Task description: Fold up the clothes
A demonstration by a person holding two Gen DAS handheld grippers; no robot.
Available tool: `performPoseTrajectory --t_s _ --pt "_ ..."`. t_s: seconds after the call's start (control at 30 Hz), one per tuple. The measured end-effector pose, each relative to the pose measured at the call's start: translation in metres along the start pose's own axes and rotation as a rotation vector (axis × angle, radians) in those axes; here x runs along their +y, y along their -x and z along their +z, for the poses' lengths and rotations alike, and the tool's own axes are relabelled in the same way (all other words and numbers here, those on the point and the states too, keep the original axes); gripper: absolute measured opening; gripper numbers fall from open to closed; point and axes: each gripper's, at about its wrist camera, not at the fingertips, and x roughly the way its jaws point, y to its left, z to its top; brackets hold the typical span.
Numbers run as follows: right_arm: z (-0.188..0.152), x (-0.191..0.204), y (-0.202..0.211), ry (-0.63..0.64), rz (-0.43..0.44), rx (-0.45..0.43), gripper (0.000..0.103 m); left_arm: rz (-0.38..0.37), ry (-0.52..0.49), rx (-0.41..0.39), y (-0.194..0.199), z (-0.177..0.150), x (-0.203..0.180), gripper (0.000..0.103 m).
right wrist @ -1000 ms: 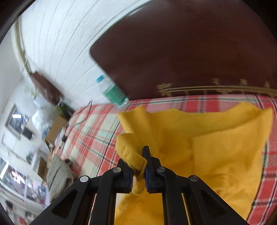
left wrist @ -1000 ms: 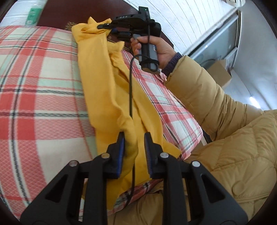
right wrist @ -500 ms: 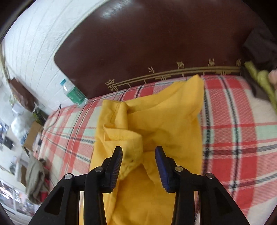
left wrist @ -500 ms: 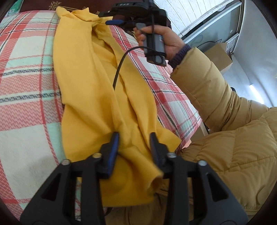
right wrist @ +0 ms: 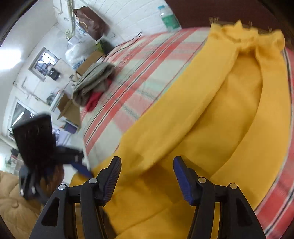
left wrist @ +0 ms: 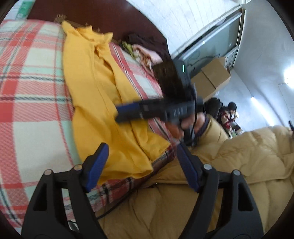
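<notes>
A yellow garment (left wrist: 95,88) lies stretched in a long folded strip on the plaid bed, from the headboard to the near edge; it also fills the right wrist view (right wrist: 211,128). My left gripper (left wrist: 141,161) is open and empty above the garment's near end. My right gripper (right wrist: 147,174) is open and empty over the garment's near part; in the left wrist view it (left wrist: 128,114) is blurred, hovering over the garment's middle. The left gripper (right wrist: 73,161) shows blurred at the lower left of the right wrist view.
The plaid red, white and green bed cover (left wrist: 27,92) spans the bed. A dark headboard (left wrist: 110,16) stands at the far end. A pile of clothes (right wrist: 93,80) lies on the bed's far side, more clothes (left wrist: 143,53) by the headboard. A bottle (right wrist: 167,18) stands behind. Cardboard boxes (left wrist: 211,77) sit on the floor.
Both grippers have let go of the yellow garment and opened wide. The garment now lies flat on the bed. The right gripper has pulled back from the headboard end toward the near edge.
</notes>
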Motion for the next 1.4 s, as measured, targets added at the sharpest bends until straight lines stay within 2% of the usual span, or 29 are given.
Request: performPoseTrajectory --t_s 0.1,0.2,0.27,0.33,0.37,0.4,0.47,0.5,0.57,0.67,0.73,0.77,0.8,0.83,0.9,1.03,1.13,1.17,1.23,1.27,1.4 --pt "-0.019 0.006 -0.004 -0.038 0.078 -0.015 0.061 0.061 0.034 -0.053 0.012 0.0 0.007 0.083" --pt "-0.031 0.014 -0.006 -0.029 0.144 -0.035 0.061 0.116 0.069 -0.009 -0.004 -0.006 0.019 0.083" --pt "-0.038 0.021 -0.008 -0.008 0.176 -0.033 0.059 0.107 0.085 0.032 -0.02 -0.009 0.024 0.083" --pt "-0.045 0.028 -0.008 0.013 0.172 -0.036 0.033 0.122 0.096 0.05 -0.032 -0.016 0.025 0.083" --pt "-0.047 0.027 -0.008 0.012 0.163 -0.037 0.01 0.127 0.099 0.051 -0.035 -0.018 0.024 0.083" --pt "-0.047 0.026 -0.003 0.004 0.144 -0.053 0.008 0.114 0.102 0.048 -0.034 -0.019 0.021 0.081" --pt "-0.048 0.024 0.008 -0.012 0.099 -0.094 0.007 0.09 0.102 0.045 -0.034 -0.021 0.014 0.067" --pt "-0.047 0.021 0.015 -0.028 0.087 -0.129 0.007 0.085 0.08 0.055 -0.034 -0.022 0.008 0.065" --pt "-0.046 0.015 0.03 -0.047 0.074 -0.181 0.007 0.074 0.034 0.076 -0.036 -0.025 -0.003 0.065" --pt "-0.049 0.007 0.034 -0.064 0.041 -0.162 0.011 0.065 -0.003 0.094 -0.037 -0.028 -0.012 0.065" --pt "-0.052 0.004 0.032 -0.078 0.05 -0.142 0.017 0.085 0.017 0.08 -0.035 -0.028 -0.006 0.065" --pt "-0.054 0.004 0.033 -0.079 0.055 -0.145 0.025 0.093 0.029 0.067 -0.033 -0.027 -0.004 0.065" --pt "-0.055 0.007 0.035 -0.069 0.061 -0.154 0.029 0.099 0.039 0.054 -0.031 -0.026 -0.001 0.065" --pt "-0.055 0.013 0.038 -0.043 0.065 -0.166 0.031 0.095 0.042 0.043 -0.029 -0.026 0.0 0.065" --pt "-0.051 0.03 0.041 0.033 0.074 -0.171 0.043 0.095 0.038 0.039 -0.029 -0.026 0.001 0.065" --pt "-0.039 0.07 0.027 0.22 0.09 -0.103 0.043 0.09 0.0 0.08 -0.037 -0.032 -0.004 0.065" --pt "-0.033 0.082 0.002 0.305 0.07 -0.011 0.043 0.092 -0.034 0.1 -0.039 -0.04 -0.011 0.065" --pt "-0.032 0.085 -0.008 0.325 0.059 0.021 0.04 0.092 -0.044 0.103 -0.038 -0.043 -0.013 0.065" --pt "-0.035 0.09 -0.022 0.382 0.03 0.076 0.025 0.091 -0.042 0.102 -0.035 -0.047 -0.014 0.065" --pt "-0.038 0.093 -0.022 0.403 0.024 0.086 0.011 0.087 -0.035 0.096 -0.032 -0.049 -0.013 0.065" --pt "-0.058 0.108 -0.001 0.489 0.024 0.077 0.011 0.056 -0.016 0.036 -0.012 -0.051 -0.01 0.065"
